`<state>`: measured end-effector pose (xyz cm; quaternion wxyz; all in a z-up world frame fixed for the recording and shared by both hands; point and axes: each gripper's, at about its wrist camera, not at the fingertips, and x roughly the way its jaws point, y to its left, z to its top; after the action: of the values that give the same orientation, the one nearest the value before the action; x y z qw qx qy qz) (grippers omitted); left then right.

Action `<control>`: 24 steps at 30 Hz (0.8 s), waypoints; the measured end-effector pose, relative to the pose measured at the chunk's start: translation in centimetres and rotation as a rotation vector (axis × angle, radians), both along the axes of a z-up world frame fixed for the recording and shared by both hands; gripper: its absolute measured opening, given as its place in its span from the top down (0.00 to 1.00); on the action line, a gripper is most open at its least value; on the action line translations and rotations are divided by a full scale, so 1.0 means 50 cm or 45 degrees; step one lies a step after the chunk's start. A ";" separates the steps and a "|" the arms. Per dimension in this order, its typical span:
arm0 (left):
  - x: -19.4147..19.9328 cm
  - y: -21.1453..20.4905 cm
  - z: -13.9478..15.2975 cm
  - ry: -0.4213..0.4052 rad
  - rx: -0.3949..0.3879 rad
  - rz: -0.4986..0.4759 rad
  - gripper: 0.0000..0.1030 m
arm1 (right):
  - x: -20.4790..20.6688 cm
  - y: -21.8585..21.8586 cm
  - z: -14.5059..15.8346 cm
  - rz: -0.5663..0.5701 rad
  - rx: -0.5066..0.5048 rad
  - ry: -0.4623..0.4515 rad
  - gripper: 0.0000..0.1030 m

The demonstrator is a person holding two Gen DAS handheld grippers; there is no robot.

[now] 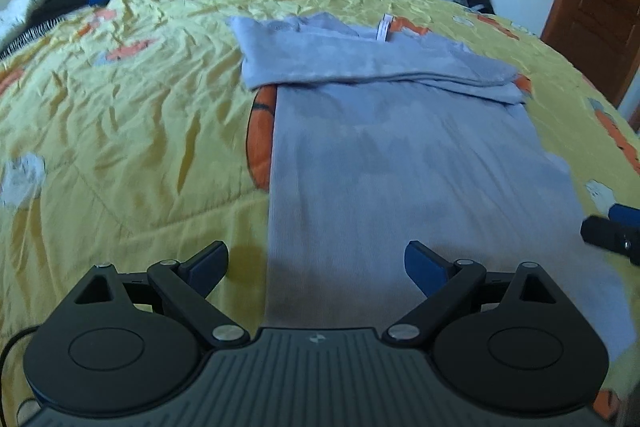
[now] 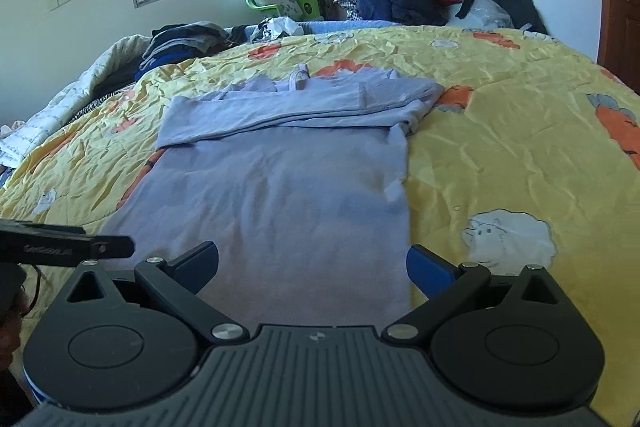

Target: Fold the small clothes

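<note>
Soft lavender knit garment [image 1: 400,155] lies matt and faintly ribbed on a crinkled yellow quilted bedspread [image 1: 132,99] with a slight sheen.

At 6 o'clock in each wrist view, the left gripper [image 1: 316,263] and right gripper [image 2: 312,263] show matt black plastic arms, bright metal pivot pins and blue rubbery pads [image 2: 430,273]; at 2 o'clock, a glossy brown wooden door [image 1: 600,3].

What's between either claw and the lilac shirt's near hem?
Nothing visible. The left claw and right claw both hang open over the shirt near its hem, only bare yellow quilt alongside.
</note>
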<state>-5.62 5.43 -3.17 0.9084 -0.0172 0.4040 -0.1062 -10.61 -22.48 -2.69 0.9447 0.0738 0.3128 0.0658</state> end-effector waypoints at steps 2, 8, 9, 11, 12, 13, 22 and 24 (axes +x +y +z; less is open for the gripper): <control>-0.011 0.016 -0.001 0.009 -0.014 -0.011 0.07 | -0.007 -0.008 0.001 0.001 0.003 -0.012 0.02; -0.047 0.057 0.005 -0.026 -0.056 -0.081 0.07 | -0.030 -0.026 -0.008 0.036 0.007 -0.041 0.02; -0.050 0.061 0.006 -0.025 -0.073 -0.109 0.07 | -0.032 -0.032 -0.011 0.031 0.027 -0.031 0.02; -0.054 0.067 0.007 -0.008 -0.101 -0.169 0.07 | -0.032 -0.043 -0.016 0.021 0.068 -0.011 0.02; -0.054 0.068 0.006 0.005 -0.118 -0.198 0.07 | -0.033 -0.051 -0.020 0.017 0.091 0.003 0.04; -0.055 0.070 0.006 0.027 -0.140 -0.233 0.07 | -0.033 -0.058 -0.022 0.014 0.109 0.016 0.05; -0.073 0.060 -0.005 0.132 -0.129 -0.343 0.07 | -0.052 -0.121 -0.030 -0.009 0.243 0.093 0.05; -0.080 0.055 -0.004 0.148 -0.133 -0.390 0.07 | -0.058 -0.136 -0.033 -0.004 0.279 0.104 0.05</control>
<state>-9.61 8.17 -3.39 0.8546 -0.0085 0.4476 -0.2631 -13.53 -29.26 -4.36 0.9175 0.1798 0.3418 0.0951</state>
